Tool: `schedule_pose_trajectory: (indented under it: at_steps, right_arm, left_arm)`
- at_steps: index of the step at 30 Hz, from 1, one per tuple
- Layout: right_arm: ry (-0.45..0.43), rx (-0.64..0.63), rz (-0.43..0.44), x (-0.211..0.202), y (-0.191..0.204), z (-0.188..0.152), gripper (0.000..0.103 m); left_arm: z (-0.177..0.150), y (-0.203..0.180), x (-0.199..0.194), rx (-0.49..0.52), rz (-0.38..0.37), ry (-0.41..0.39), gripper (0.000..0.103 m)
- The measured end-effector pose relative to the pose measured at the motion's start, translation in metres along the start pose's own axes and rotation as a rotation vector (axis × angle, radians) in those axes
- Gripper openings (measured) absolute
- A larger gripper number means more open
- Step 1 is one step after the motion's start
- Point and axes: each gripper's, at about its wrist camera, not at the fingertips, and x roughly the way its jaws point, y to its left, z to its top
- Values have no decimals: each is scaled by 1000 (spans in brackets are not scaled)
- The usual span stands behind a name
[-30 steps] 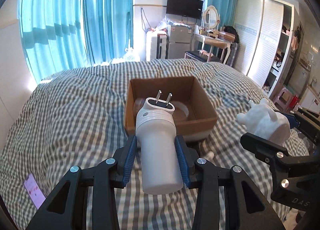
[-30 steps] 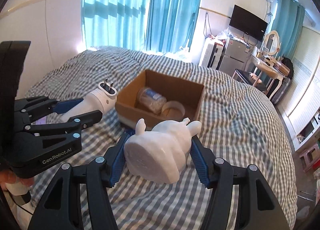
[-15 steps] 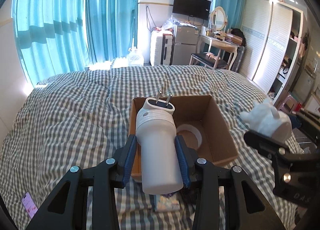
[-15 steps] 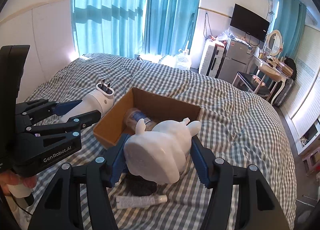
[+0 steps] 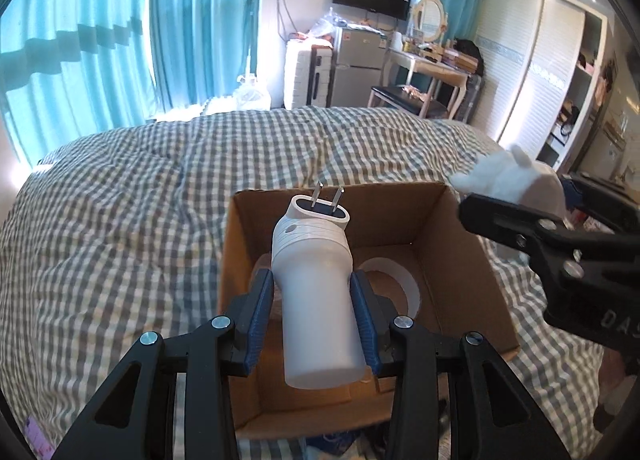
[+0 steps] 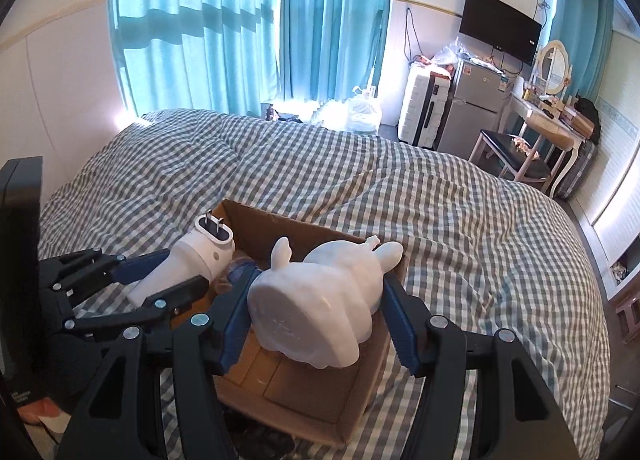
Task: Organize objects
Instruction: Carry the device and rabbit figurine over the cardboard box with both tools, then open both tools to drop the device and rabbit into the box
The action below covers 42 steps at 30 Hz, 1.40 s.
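My left gripper [image 5: 312, 320] is shut on a white plug-in device [image 5: 316, 280] with two metal prongs, held over the open cardboard box [image 5: 460, 260] on the checked bed. A white tape roll [image 5: 400, 280] lies in the box. My right gripper [image 6: 316, 320] is shut on a white animal figurine [image 6: 320, 300], held above the box [image 6: 312, 392]. The figurine also shows at the right of the left wrist view [image 5: 508, 176], and the plug device with the left gripper at the left of the right wrist view [image 6: 192, 264].
The box sits on a grey-white checked duvet [image 5: 120, 220]. Dark and bluish items [image 5: 340, 444] lie just in front of the box. Beyond the bed are teal curtains [image 6: 200, 20], a suitcase, a fridge [image 6: 476, 100] and a dressing table.
Both grippers have moved forward and up over the box with their objects still held. The box now lies directly beneath them.
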Motion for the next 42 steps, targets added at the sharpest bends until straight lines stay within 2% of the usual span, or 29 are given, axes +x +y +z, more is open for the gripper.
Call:
schedule_pose_trajectory:
  at_steps: [11,24,29,31,32,42]
  right_arm:
    - [28,6,7,42,-12,-6,60]
    - [55,2,8,58,-6,-14,60]
    - [28,29,-5,51,-9,-11,63]
    - [6,37,-8,41,-10,-10,70]
    - [-9,45,-10,35,-11,-8,73]
    - [-98,62,-27,-45,-15,-2,76]
  left_arm:
    - [-10,-4,33,21,-56,18,40]
    - [-27,-2,44,39,-27,29,43]
    - [-28,1,37,15,-49,21,62]
    - [-26,0,31,14,-43,11,82]
    - [-26,0,26,12,-40,0,85]
    - [-20,-20,-41,59,-14,-65,92]
